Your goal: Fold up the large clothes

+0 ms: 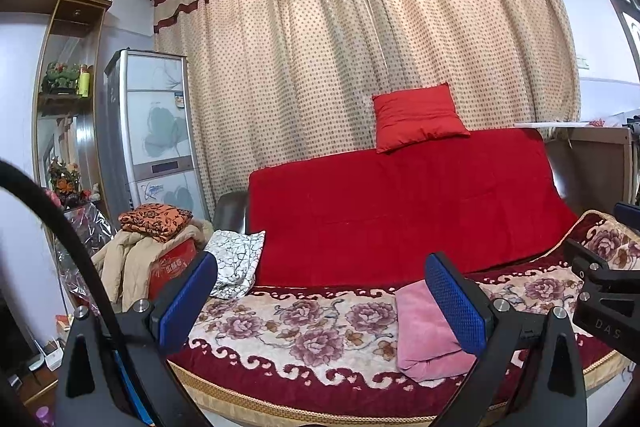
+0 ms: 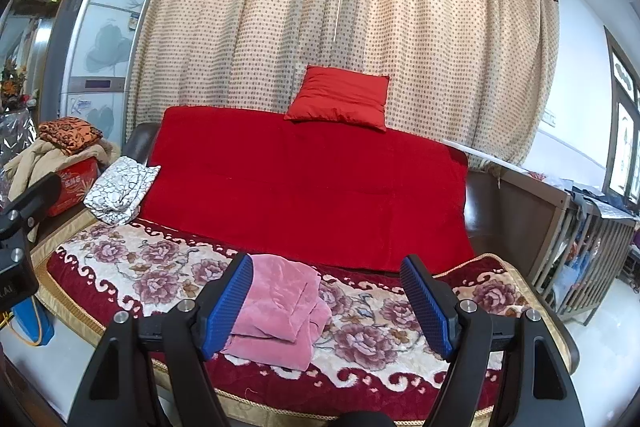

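A red cushion (image 2: 339, 99) sits atop the sofa back, which a red blanket (image 2: 308, 183) drapes. Dotted curtains (image 2: 340, 19) hang behind. A refrigerator (image 1: 154, 131) stands left, beside piled fabrics (image 1: 154, 219).

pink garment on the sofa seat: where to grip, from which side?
Pink garment lies bunched on the floral seat cover. Probably best to pinch its raised upper-right flap, near, coming down from the front and above: that edge stands free of the pile. Right gripper is open and nearest; left gripper is also open.
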`<state>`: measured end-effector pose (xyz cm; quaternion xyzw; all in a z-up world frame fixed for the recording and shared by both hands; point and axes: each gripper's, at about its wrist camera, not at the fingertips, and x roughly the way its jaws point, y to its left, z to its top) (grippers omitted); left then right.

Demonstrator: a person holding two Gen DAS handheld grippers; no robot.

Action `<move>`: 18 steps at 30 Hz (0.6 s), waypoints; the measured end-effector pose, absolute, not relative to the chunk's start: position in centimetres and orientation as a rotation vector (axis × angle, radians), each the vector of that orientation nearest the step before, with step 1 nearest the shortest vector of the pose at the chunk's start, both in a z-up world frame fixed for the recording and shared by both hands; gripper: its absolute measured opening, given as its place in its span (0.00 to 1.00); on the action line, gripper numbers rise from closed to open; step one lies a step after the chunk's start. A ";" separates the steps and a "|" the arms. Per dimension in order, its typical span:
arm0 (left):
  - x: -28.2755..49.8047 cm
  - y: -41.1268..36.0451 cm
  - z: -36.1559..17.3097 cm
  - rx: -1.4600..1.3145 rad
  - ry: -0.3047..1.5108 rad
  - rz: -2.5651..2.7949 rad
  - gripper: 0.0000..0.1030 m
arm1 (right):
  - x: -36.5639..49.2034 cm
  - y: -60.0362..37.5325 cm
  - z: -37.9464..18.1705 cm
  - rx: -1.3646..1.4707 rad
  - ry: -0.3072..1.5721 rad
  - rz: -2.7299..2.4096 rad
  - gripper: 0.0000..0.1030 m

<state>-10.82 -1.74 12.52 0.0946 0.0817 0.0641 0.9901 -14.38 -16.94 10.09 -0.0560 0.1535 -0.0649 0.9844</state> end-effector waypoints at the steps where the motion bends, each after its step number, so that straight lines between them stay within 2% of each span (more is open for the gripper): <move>1: -10.8 -1.7 12.5 0.189 0.164 0.130 1.00 | -14.4 -16.9 10.1 -0.113 0.310 -0.130 0.77; 18: -10.3 -1.1 12.0 0.178 0.182 0.151 1.00 | -13.8 -15.8 9.7 -0.128 0.330 -0.115 0.77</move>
